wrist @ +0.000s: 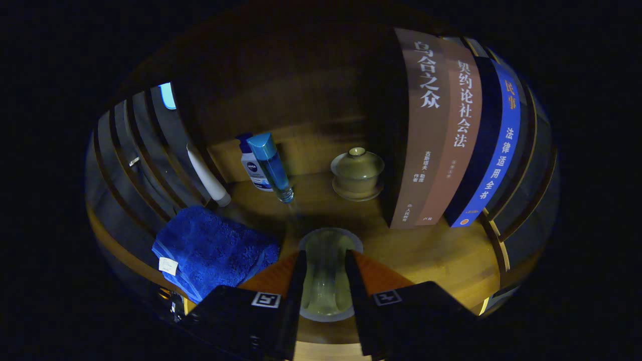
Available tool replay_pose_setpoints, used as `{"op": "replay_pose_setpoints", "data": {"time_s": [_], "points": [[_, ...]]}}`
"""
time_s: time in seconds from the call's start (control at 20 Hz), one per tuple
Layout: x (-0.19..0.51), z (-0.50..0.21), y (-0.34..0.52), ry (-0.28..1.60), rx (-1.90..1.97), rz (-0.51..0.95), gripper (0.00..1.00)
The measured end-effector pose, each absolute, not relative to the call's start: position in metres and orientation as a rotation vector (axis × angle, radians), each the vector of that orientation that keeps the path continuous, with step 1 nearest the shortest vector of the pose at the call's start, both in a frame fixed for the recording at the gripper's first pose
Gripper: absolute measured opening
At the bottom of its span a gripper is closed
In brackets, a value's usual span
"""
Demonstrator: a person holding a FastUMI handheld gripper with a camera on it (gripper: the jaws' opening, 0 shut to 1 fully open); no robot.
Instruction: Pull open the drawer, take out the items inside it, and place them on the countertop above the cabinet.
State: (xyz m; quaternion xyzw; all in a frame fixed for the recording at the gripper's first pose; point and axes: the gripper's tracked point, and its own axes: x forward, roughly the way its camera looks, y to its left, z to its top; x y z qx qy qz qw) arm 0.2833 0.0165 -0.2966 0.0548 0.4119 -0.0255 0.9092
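My gripper (pixel 325 273) hangs over a wooden countertop (pixel 441 250), and between its two fingers sits a pale green celadon cup (pixel 326 281), seen from above with its round rim showing ahead of the fingertips and its foot near my end. Both fingers lie right against the cup's sides, so I read the gripper as clamped on the cup, with the cup low over the wood; I cannot tell whether its base touches the surface. Beyond the fingertips and a little to the right stands a lidded tea bowl on a saucer (pixel 357 174), in the same greenish glaze, well apart from the cup I hold. Straight ahead, slightly left, a clear blue bottle with a blue cap (pixel 273 168) leans tilted, and just behind it stands a white lotion bottle with a dark blue label (pixel 252 170). Further left a white tube (pixel 208 175) leans against the slatted wall. To the left of my left finger, close beside it, a folded blue towel (pixel 213 250) lies on the wood with a small white tag at its near corner. To the right, beyond the right finger, a row of upright books (pixel 451 130) stands with spines toward me, brown ones first and a blue one after.
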Motion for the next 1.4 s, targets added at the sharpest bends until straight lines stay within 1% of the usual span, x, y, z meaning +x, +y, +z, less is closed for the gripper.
{"op": "replay_pose_setpoints", "data": {"time_s": [0.1, 0.15, 0.3, 0.45, 0.5, 0.6, 0.8, 1.0, 1.15, 1.25, 1.4], "points": [[0.285, -0.295, 0.019, 0.837, 0.136, -0.045, 0.54], [0.285, -0.293, 0.019, 0.829, 0.144, -0.043, 0.57], [0.282, -0.285, 0.013, 0.807, 0.124, -0.046, 0.77], [0.274, -0.271, 0.01, 0.779, 0.128, -0.043, 0.84], [0.271, -0.264, 0.01, 0.766, 0.137, -0.042, 0.92], [0.261, -0.251, 0.01, 0.734, 0.164, -0.037, 1.0], [0.217, -0.218, 0.022, 0.668, 0.235, 0.01, 1.0], [0.162, -0.176, 0.032, 0.559, 0.255, 0.073, 0.99], [0.116, -0.14, 0.042, 0.423, 0.28, 0.129, 0.99], [0.088, -0.124, 0.036, 0.316, 0.27, 0.122, 0.99], [0.042, -0.126, 0.04, 0.205, 0.285, 0.12, 0.99]]}}
